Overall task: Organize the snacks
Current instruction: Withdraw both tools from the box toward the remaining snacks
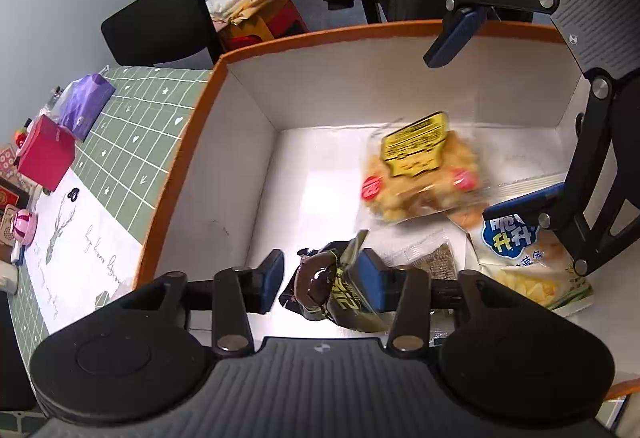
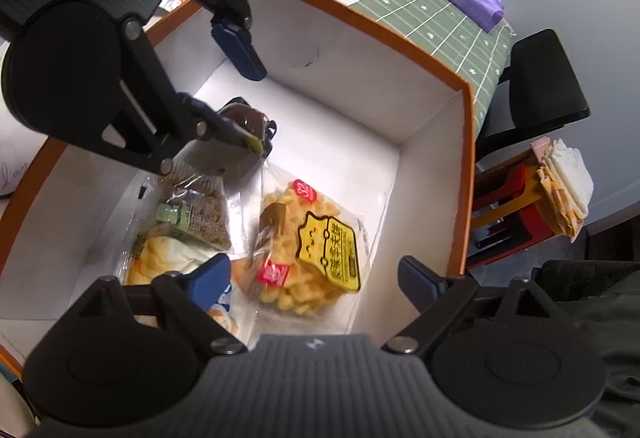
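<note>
**Two hand-held grippers over the snack box**

The left hand-held gripper (image 1: 320, 276) points steeply down into the box (image 1: 256, 141), its jaws parted around a dark snack packet (image 1: 326, 286). The packet's crumpled top stands between the blue pads and seems to lean on the right-hand one, though whether that pad presses on it is hard to tell; its lower part is hidden behind the gripper body.

The right hand-held gripper (image 2: 316, 278) also tilts down into the box, jaws spread wide and holding nothing. A clear bag of yellow puffs (image 2: 308, 258) with a yellow label lies on the box floor just below its open jaws, blurred in the left view. One pad overlaps a white chip bag (image 1: 528, 266), part of which is covered. A small brown wafer packet (image 1: 434, 258) lies between the dark packet and the chip bag.

Beyond the box, on the green gridded surface (image 1: 132, 141), sit a red box (image 1: 46, 151) and a purple pouch (image 1: 86, 103). Small items at the edge are cut off.
</note>
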Demonstrator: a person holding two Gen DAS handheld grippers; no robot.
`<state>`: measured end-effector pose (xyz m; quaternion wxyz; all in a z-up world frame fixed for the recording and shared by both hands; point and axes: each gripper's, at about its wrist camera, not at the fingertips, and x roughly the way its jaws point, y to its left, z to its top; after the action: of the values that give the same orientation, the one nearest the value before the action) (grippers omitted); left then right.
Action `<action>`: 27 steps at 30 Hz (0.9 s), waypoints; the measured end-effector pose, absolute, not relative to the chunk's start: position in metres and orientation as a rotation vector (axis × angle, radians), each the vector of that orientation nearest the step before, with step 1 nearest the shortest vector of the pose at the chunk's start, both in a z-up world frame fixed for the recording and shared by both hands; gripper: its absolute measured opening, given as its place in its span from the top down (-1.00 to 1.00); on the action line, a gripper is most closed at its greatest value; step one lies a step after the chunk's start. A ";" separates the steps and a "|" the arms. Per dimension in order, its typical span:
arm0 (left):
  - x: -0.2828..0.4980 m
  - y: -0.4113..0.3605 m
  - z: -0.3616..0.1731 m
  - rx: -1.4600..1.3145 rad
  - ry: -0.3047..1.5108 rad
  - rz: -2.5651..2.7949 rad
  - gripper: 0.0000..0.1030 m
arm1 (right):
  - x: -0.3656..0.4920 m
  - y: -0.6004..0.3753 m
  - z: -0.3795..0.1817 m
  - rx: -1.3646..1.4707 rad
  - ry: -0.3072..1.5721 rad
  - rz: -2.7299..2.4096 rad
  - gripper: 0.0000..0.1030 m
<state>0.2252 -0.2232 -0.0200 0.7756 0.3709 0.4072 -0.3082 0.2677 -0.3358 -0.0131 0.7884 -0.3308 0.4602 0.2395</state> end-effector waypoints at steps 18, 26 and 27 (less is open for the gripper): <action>0.188 -0.149 0.066 0.662 0.869 -0.556 -0.39 | 0.229 -0.284 0.062 -0.560 0.780 0.528 -0.76; 0.182 -0.086 0.076 0.639 0.905 -0.409 -0.45 | 0.217 -0.229 0.080 -0.472 0.742 0.596 -0.75; 0.182 -0.076 0.076 0.631 0.909 -0.399 -0.49 | 0.217 -0.221 0.080 -0.468 0.735 0.599 -0.75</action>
<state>0.1818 -0.0764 0.0765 0.8320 0.2975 0.4288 -0.1881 0.2166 -0.2215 0.0801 0.8635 -0.2230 0.3506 0.2860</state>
